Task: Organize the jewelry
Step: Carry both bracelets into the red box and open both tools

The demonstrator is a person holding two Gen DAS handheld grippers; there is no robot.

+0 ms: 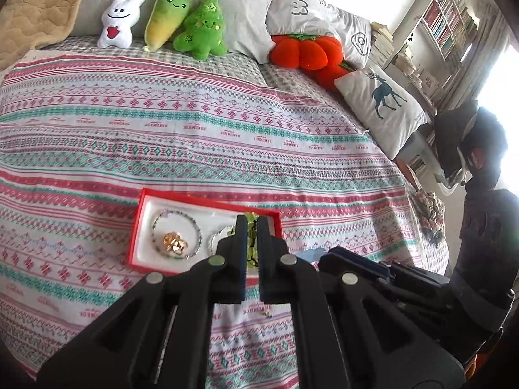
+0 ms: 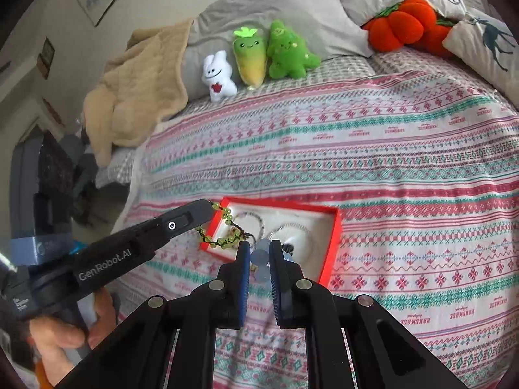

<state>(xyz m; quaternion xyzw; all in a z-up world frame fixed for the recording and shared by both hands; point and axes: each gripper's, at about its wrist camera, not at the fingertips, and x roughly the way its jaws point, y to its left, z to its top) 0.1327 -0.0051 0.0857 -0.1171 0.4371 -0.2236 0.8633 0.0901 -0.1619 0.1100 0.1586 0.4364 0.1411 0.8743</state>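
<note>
Two views. From the left wrist, the bedspread (image 1: 227, 136) repeats the word "HANDMADE". The left gripper (image 1: 250, 223) has its fingers clenched on a green bead bracelet (image 1: 251, 246), above the red jewelry box (image 1: 139, 227) lying on the bed.

From the right wrist, the left gripper (image 2: 212, 209) reads "GenRobot.AI"; the green bracelet (image 2: 223, 240) dangles from it over the box (image 2: 334, 243). The right gripper (image 2: 261, 246) has its fingers pinched on pale blue beads (image 2: 260, 256).
</note>
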